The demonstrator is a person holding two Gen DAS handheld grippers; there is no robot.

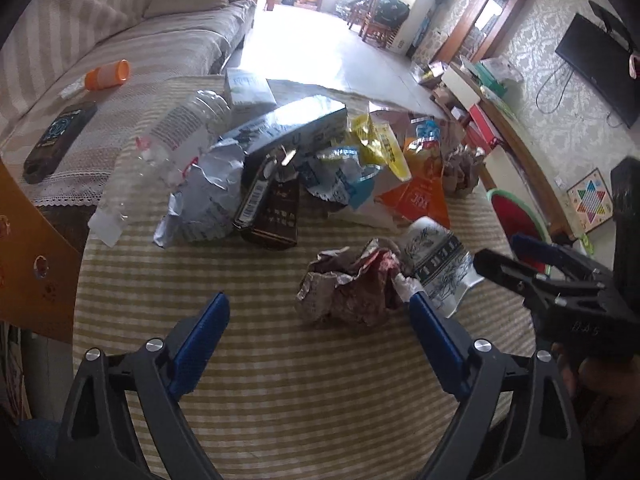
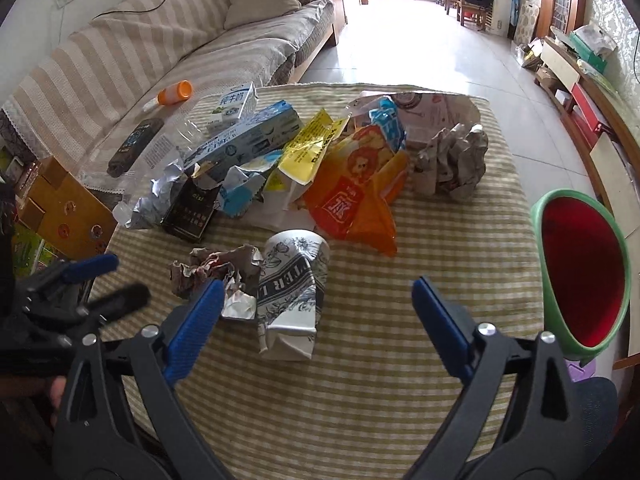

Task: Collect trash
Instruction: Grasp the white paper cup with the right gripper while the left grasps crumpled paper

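Right wrist: right gripper (image 2: 316, 300) wide apart above crushed paper cup (image 2: 294, 292).

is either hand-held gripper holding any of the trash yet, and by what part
Nothing is held. The left hand-held gripper and the right hand-held gripper both stand open above the striped cloth, near the crumpled wrapper and the paper cup.
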